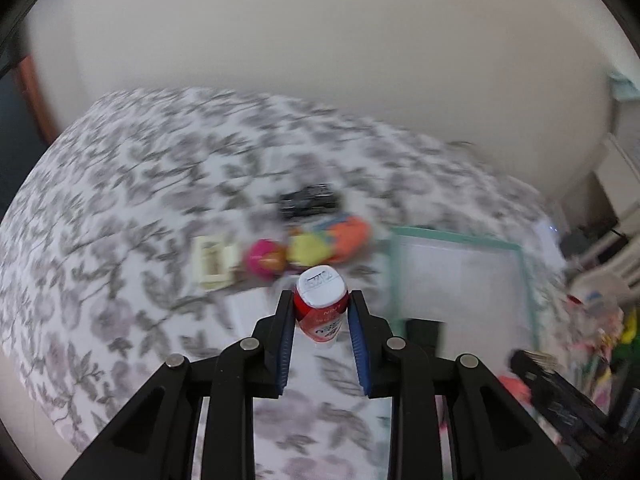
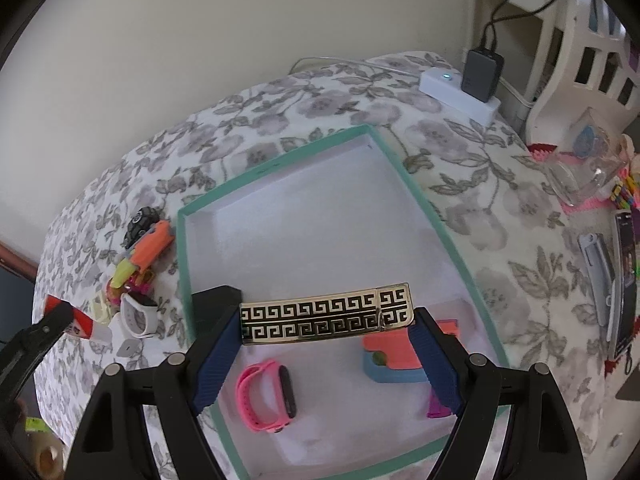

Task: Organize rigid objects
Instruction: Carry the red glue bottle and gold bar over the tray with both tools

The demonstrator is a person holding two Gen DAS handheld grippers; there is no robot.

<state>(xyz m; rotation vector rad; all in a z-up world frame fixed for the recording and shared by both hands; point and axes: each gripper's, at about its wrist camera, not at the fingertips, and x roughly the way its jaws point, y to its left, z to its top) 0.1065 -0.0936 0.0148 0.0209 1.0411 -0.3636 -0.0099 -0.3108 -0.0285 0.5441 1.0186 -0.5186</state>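
My left gripper (image 1: pixel 321 306) is shut on a small red bottle with a white cap (image 1: pixel 321 300), held above the floral cloth; it also shows at the left edge of the right wrist view (image 2: pixel 82 322). My right gripper (image 2: pixel 326 322) is shut on a gold and black patterned bar (image 2: pixel 326 318), held over the teal-rimmed white tray (image 2: pixel 412 184). In the tray lie a pink wristband watch (image 2: pixel 266 398), an orange and blue block (image 2: pixel 394 356) and a purple piece (image 2: pixel 436 406). The tray also shows in the left wrist view (image 1: pixel 452 236).
Left of the tray lie an orange and yellow toy (image 2: pixel 146 254), a black toy car (image 2: pixel 140 222), a white watch (image 2: pixel 138 316) and a small cream box (image 1: pixel 214 266). A white power strip with a black adapter (image 2: pixel 460 88) sits at the back. Clutter lies at the right edge (image 2: pixel 608 292).
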